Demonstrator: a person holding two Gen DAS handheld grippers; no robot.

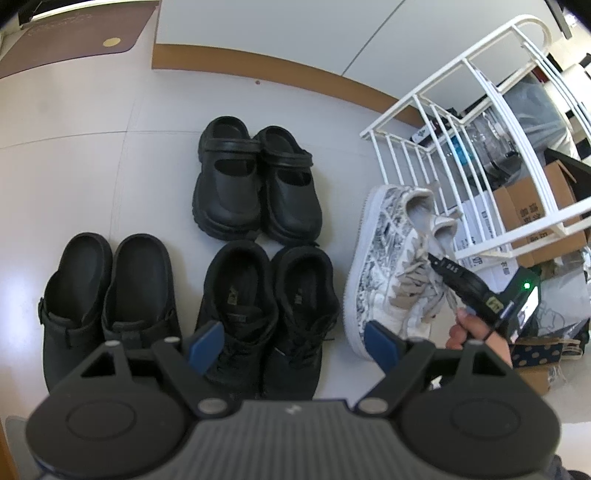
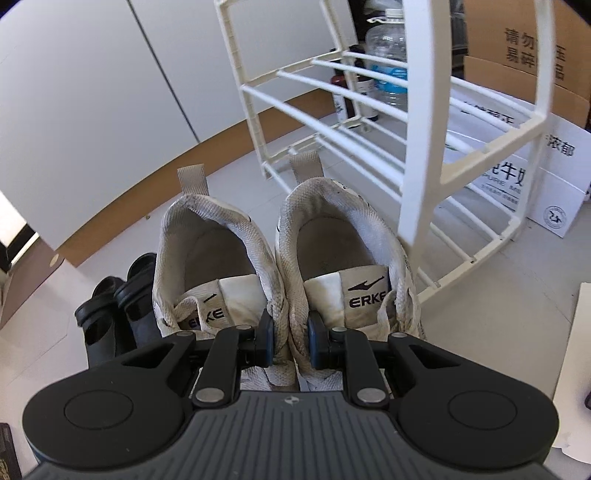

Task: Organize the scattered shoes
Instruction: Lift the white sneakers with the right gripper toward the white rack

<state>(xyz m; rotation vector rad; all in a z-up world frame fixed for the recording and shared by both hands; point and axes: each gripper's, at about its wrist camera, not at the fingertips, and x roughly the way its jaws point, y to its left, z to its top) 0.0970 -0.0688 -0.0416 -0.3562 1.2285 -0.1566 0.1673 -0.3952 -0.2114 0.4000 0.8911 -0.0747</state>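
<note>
A pair of white patterned sneakers [image 1: 380, 266] is tilted at the right of the floor, with my right gripper [image 1: 434, 260] shut on it. In the right wrist view that gripper [image 2: 290, 339] pinches the two inner collars of the sneakers [image 2: 332, 229] together, heels pointing toward a white rack [image 2: 417, 147]. My left gripper [image 1: 293, 341] is open and holds nothing. It hovers over black lace-up shoes [image 1: 269, 306]. Black slip-on clogs [image 1: 107, 295] lie to their left, and chunky black strap clogs [image 1: 255, 181] stand behind them.
The white slatted rack [image 1: 461, 129] stands at the right with cardboard boxes [image 1: 524, 214] and a water bottle [image 2: 388, 55] behind it. A white cabinet with a wooden base [image 1: 258, 74] lines the far side. A brown mat [image 1: 74, 33] lies at the far left.
</note>
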